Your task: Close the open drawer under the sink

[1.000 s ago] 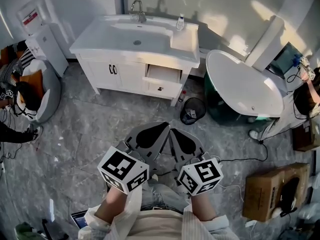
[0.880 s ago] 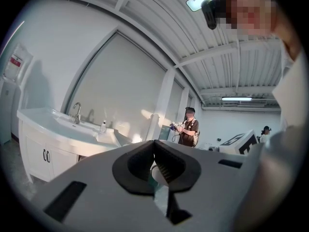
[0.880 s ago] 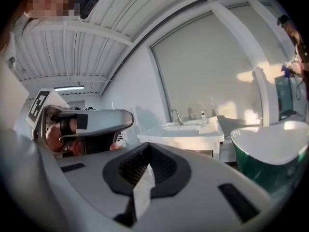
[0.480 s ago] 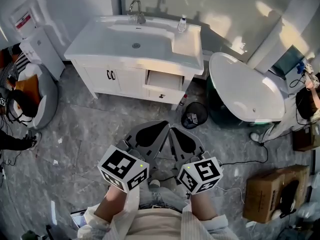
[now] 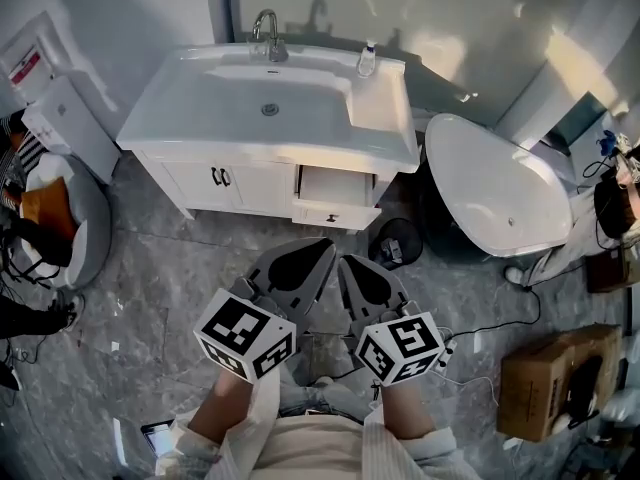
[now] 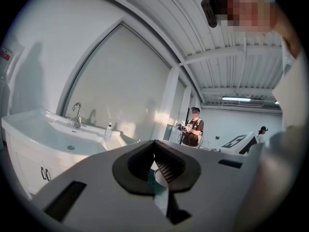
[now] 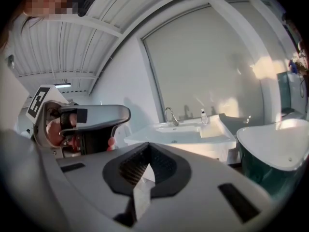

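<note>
Head view – the left gripper (image 5: 318, 250) and the right gripper (image 5: 350, 266) are held side by side at the near edge, over the grey floor (image 5: 170, 268), with their tips turned toward the far wall. Each is carried in one hand, and a marker cube is seen on each.

In the left gripper view the left gripper's (image 6: 154, 143) jaws are seen brought together at the tips, with nothing caught between the dark pads. In the right gripper view the same is noted for the right gripper (image 7: 147, 145): tips meeting, nothing held.

The drawer (image 5: 335, 196) is found at the far side, under the right part of the white sink (image 5: 270, 93). It is pulled out partway, so its pale inside is exposed, and it lies well apart from both grippers. Two shut cabinet doors (image 5: 222, 183) are seen just left of it.

A faucet (image 5: 266, 28) and a small bottle (image 5: 367, 60) stand at the sink's far edge. A white bathtub (image 5: 495, 193) is placed to the right – a dark bin (image 5: 398, 243) sits between it and the drawer.
</note>
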